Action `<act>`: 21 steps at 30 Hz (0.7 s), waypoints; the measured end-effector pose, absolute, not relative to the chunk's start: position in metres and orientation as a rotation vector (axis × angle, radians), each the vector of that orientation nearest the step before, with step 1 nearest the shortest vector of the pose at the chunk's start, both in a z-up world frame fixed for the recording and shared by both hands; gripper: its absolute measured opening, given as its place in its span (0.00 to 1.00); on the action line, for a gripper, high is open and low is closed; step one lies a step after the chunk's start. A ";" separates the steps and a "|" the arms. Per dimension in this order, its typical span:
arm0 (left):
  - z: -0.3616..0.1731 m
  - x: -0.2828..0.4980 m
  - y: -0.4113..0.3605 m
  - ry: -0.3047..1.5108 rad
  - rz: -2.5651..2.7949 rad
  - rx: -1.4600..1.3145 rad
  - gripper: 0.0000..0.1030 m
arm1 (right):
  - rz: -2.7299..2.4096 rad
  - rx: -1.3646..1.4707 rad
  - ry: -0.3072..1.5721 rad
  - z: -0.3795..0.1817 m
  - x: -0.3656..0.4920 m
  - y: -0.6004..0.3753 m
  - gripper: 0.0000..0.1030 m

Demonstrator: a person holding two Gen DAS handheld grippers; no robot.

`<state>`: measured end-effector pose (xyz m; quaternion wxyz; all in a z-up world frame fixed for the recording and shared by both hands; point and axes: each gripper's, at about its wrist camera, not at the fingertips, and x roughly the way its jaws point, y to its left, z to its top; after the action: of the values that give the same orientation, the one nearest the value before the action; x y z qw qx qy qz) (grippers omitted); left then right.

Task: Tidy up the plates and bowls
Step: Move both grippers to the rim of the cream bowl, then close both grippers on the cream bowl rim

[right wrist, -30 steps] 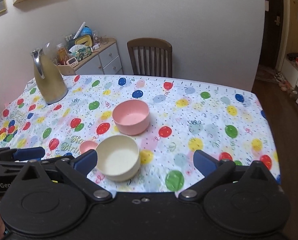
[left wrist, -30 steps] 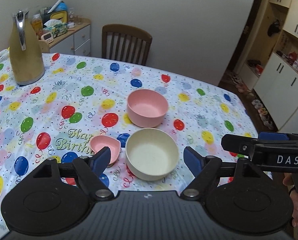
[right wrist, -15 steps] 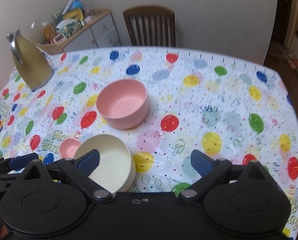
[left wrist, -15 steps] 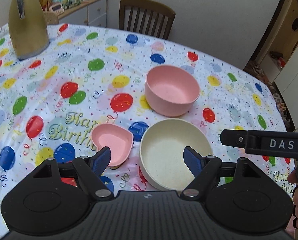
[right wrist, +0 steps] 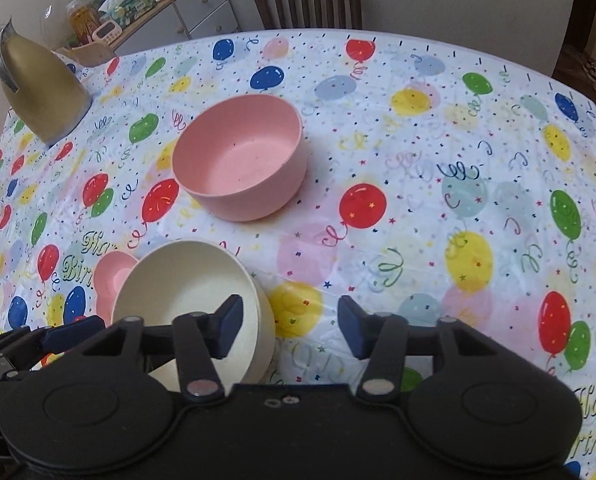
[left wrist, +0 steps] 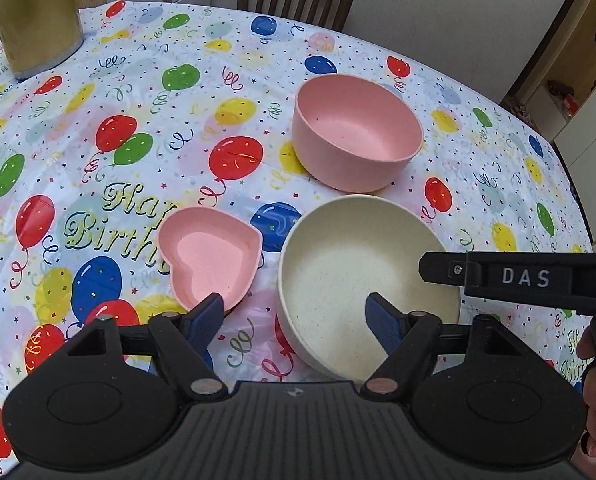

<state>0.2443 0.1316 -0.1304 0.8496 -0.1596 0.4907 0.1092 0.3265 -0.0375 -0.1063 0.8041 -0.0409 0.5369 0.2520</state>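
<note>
Left wrist view, cream bowl nearer, larger

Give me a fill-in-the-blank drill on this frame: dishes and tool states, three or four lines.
1. The small pink dish left of the cream bowl is shaped like a ____.
2. The deep bowl farther back on the tablecloth is coloured ____.
3. The right tool straddles the rim of the ____ bowl with its jaws apart.
4. The left tool is open and holds ____.

Missing words: heart; pink; cream; nothing
</note>
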 end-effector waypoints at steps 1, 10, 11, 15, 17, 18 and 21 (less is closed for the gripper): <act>-0.131 0.245 0.132 1.038 0.226 -0.341 0.65 | 0.542 -0.090 1.153 -0.108 0.327 -0.036 0.40; -0.131 0.247 0.132 1.051 0.211 -0.355 0.27 | 0.559 -0.120 1.157 -0.113 0.321 -0.029 0.15; -0.131 0.247 0.133 1.051 0.212 -0.353 0.23 | 0.562 -0.125 1.153 -0.112 0.320 -0.028 0.13; -0.129 0.244 0.135 1.055 0.207 -0.363 0.17 | 0.562 -0.155 1.137 -0.110 0.315 -0.024 0.04; -0.127 0.240 0.134 1.053 0.199 -0.364 0.16 | 0.556 -0.163 1.134 -0.109 0.313 -0.024 0.04; -0.126 0.238 0.134 1.053 0.198 -0.363 0.16 | 0.552 -0.163 1.133 -0.108 0.312 -0.025 0.04; -0.122 0.231 0.132 1.059 0.193 -0.365 0.16 | 0.546 -0.166 1.134 -0.105 0.304 -0.027 0.04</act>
<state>0.2306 0.1319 -0.1223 0.8429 -0.1730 0.5013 0.0914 0.3045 -0.0270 -0.1046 0.8053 -0.0775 0.5295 0.2551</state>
